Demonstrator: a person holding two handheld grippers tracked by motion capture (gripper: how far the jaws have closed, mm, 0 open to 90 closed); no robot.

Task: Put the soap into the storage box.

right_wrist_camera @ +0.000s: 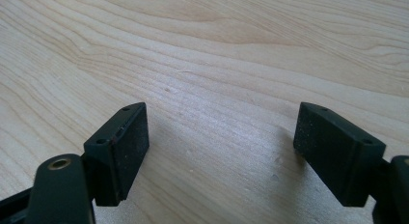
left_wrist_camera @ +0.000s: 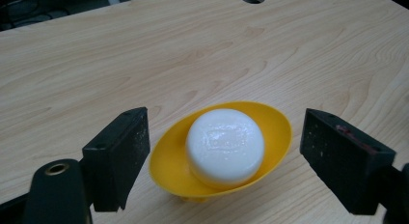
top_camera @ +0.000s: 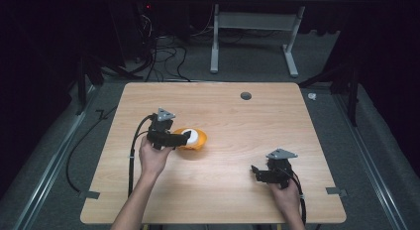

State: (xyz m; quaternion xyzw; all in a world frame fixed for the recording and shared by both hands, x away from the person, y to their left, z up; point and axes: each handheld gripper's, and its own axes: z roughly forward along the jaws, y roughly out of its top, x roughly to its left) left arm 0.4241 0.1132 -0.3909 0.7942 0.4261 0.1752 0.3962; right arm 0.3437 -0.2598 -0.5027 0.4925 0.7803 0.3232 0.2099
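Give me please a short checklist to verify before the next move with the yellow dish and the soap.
1. Soap lies inside the yellow dish: ok.
2. Dish stands level on the table, not tipped: ok.
3. Left gripper is open, its pads clear of the dish on both sides: ok.
4. Right gripper is open with nothing between its pads: ok.
5. Right gripper stays apart from the dish: ok.
6. Dish is steady on its small base: cannot tell.

No text, label or number can be read anywhere. An embossed mark is seen on the white soap bar in the yellow dish, but it is too faint to be made out.
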